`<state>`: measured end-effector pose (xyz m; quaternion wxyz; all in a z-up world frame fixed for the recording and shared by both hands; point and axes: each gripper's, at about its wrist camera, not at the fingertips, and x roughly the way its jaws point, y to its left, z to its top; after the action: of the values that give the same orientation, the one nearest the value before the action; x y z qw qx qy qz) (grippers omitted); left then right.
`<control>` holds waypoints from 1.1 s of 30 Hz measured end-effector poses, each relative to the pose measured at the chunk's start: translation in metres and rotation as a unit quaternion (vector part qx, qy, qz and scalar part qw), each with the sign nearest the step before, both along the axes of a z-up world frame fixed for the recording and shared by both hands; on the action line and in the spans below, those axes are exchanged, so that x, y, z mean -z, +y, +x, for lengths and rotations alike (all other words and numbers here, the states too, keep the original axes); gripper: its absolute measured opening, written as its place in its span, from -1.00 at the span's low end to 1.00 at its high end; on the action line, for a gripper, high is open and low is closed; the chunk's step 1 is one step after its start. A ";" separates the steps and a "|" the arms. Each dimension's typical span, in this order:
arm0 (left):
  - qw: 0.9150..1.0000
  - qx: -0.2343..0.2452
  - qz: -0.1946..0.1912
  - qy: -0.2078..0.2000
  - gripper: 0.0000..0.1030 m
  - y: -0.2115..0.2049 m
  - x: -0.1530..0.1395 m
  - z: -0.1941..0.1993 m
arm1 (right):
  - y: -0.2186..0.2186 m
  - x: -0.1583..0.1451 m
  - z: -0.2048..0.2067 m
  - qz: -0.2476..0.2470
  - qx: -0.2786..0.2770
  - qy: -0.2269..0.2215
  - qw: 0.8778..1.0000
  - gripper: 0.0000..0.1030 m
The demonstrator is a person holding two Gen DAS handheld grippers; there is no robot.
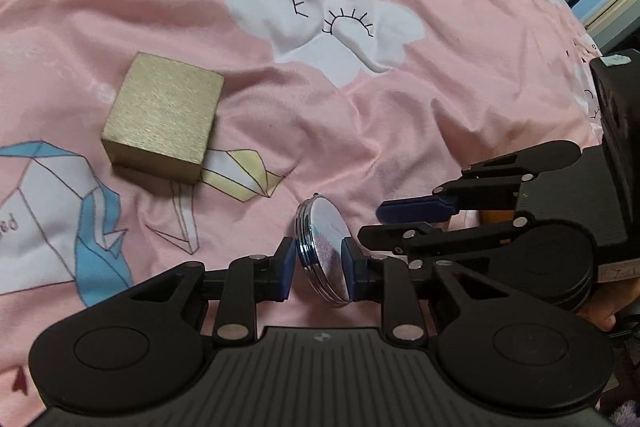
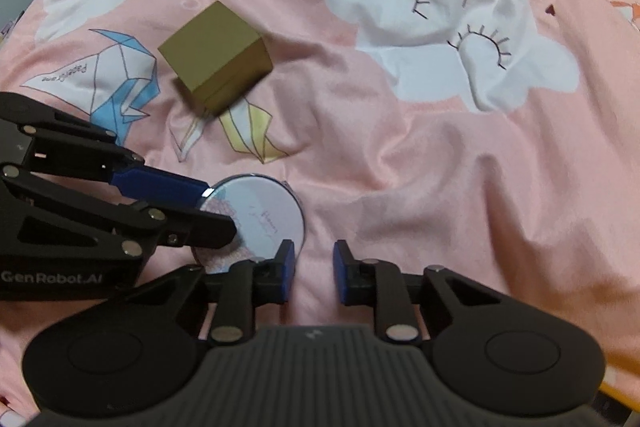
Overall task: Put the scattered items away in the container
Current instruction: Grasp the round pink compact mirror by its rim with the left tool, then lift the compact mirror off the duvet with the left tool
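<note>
— So what have your left tongs [image 1: 318, 263] got?

— My left tongs are clamped on a round chrome compact mirror [image 1: 325, 251], one blue pad against each flat face, holding it tilted on edge just over the pink bedsheet [image 1: 400, 115].

— And the right tongs [image 2: 314, 273]?

— Narrowly apart, nothing between the pads, just beside the mirror over the sheet.

— Anything else nearby?

— A gold box [image 1: 162, 117] sits on the sheet, well apart from the mirror, partly over a printed paper crane.
</note>
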<state>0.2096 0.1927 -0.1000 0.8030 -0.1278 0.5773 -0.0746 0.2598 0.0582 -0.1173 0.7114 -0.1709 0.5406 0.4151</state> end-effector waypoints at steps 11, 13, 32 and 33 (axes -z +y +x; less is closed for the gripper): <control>1.000 -0.008 0.001 0.004 -0.59 -0.014 0.014 0.004 | -0.009 0.001 -0.001 -0.008 -0.001 -0.002 1.000 -0.70; 1.000 -0.006 0.003 0.001 -0.63 -0.015 0.013 0.002 | -0.009 0.001 -0.001 -0.008 -0.001 -0.002 1.000 -0.71; 0.992 -0.106 0.066 -0.026 -0.71 0.050 -0.053 -0.024 | 0.046 -0.044 -0.003 0.107 -0.114 -0.089 0.984 0.12; 0.991 -0.113 0.071 -0.026 -0.71 0.054 -0.054 -0.024 | 0.051 -0.044 -0.002 0.110 -0.125 -0.093 0.982 0.19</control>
<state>0.1851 0.2465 -0.0464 0.8279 -0.1330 0.5421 0.0543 0.2577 0.1094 -0.0731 0.7158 -0.1952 0.3975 0.5399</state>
